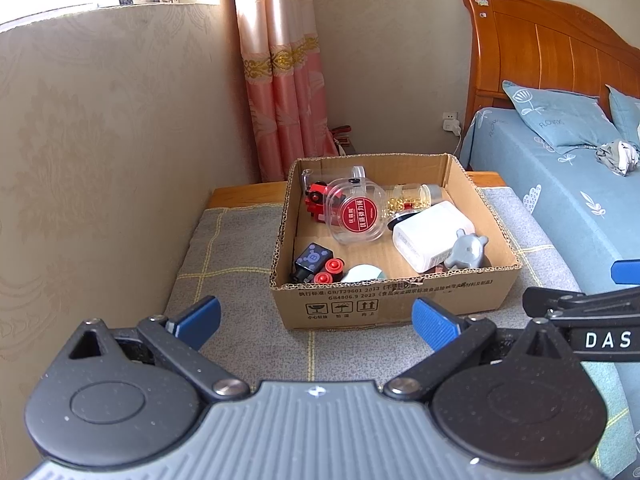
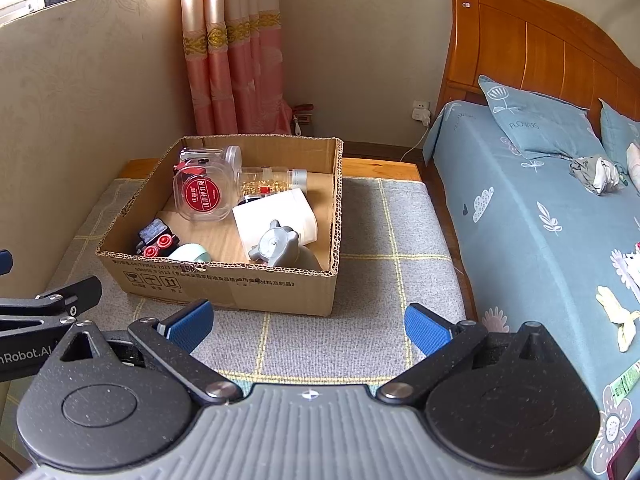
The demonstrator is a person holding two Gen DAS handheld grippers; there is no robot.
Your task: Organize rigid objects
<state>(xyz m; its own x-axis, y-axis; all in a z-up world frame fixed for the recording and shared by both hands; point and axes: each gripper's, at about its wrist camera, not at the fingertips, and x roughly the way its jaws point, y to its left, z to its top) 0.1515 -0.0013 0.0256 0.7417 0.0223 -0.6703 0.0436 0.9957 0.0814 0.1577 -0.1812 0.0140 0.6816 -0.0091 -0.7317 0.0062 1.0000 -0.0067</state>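
Cardboard box (image 1: pixel 384 296): two clear jars, one white block (image 1: pixel 432 236); both grippers' jaws released, empty.

A home bedroom: wooden headboard (image 2: pixel 540 52), blue-sheeted bed (image 2: pixel 532 208), pink curtain (image 2: pixel 232 60) beside a window.

The left hand-held gripper (image 1: pixel 316 322) is held level with its blue-padded fingers (image 1: pixel 198 320) spread wide and nothing between them. The right hand-held gripper (image 2: pixel 308 326) sits beside it, also spread wide and empty, its blue pads (image 2: pixel 426 330) well apart. Each one's black frame shows at the edge of the other's view.
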